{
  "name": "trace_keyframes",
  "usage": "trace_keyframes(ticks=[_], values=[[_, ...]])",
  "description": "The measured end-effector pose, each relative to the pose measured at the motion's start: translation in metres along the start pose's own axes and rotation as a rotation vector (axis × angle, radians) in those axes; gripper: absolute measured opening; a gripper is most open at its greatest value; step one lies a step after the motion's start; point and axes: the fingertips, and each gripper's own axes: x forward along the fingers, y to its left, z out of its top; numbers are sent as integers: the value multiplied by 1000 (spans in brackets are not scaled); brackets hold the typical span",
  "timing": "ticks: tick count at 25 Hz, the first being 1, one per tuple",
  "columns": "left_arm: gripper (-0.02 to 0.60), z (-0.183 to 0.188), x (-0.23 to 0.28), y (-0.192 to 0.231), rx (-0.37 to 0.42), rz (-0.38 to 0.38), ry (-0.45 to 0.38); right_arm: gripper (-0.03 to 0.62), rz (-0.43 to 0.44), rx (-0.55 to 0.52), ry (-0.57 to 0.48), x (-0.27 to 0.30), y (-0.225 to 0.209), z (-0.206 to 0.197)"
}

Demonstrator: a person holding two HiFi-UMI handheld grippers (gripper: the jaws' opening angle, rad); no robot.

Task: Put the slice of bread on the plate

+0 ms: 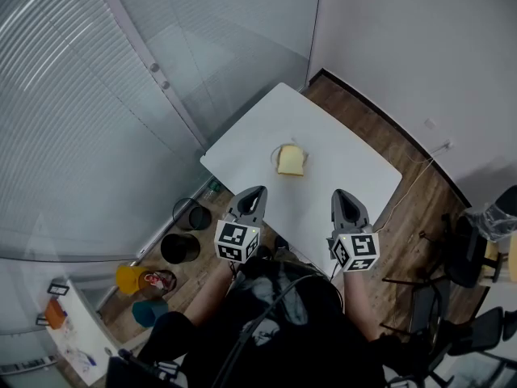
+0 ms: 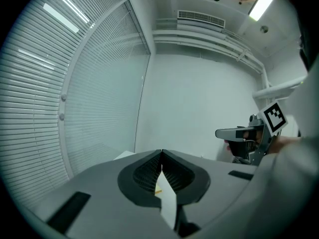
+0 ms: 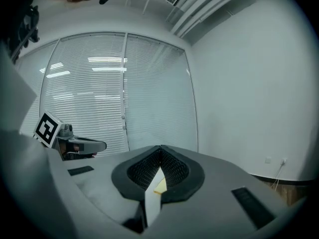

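Head view: one white table (image 1: 347, 168); one slice of bread (image 1: 291, 160) near its middle, lying over one small plate (image 1: 274, 157), only a strip of rim showing at the bread's left. Two grippers, left gripper (image 1: 252, 194) and right gripper (image 1: 346, 196), at the table's near edge, well apart from the bread; both pairs of jaws closed tip to tip, nothing held. Two black bins (image 1: 194, 215) on the floor.

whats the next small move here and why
Probably open the left gripper and ease it forward toward the slice of bread. Both it and the right gripper are shut and empty, short of the bread, which lies untouched on the white table. The left one looks slightly nearer.
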Motion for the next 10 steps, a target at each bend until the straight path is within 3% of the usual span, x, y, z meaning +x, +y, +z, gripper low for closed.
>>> trace_keyframes(ticks=[10], values=[[8, -3, 7, -1, -1, 0, 9, 8, 13, -50, -7, 4, 1, 5]])
